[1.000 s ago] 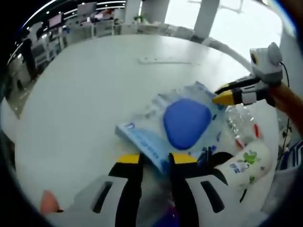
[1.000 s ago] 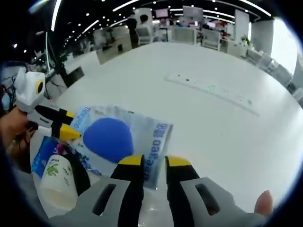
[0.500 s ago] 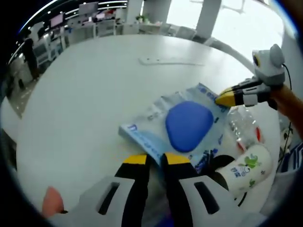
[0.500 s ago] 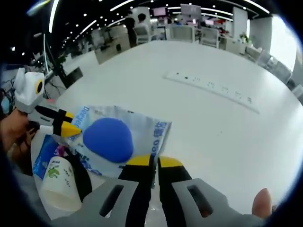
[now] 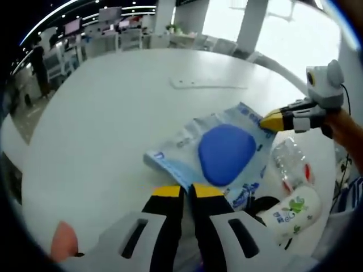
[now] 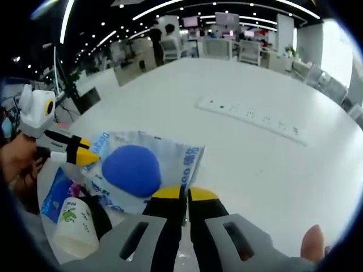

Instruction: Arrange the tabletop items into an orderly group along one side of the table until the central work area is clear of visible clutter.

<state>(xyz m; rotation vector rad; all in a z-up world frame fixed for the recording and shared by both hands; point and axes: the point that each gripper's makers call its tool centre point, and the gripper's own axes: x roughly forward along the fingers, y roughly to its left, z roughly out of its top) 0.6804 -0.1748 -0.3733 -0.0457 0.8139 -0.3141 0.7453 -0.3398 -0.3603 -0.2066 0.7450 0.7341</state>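
Both grippers pinch the blue-and-clear packet (image 5: 218, 153): the left gripper (image 5: 181, 191) has its jaws together on the packet's near corner at lower centre of the left gripper view, and the right gripper (image 6: 181, 194) is clamped on the opposite corner at lower centre of the right gripper view. Task looks partly done: the packet, a white printed bottle (image 5: 289, 212) and a clear plastic bottle (image 5: 292, 164) cluster near the counter (image 5: 108, 113) edge at lower right, the rest bare except a white power strip (image 6: 252, 116). Packet lies flat, long axis running lower left to upper right in the left gripper view.
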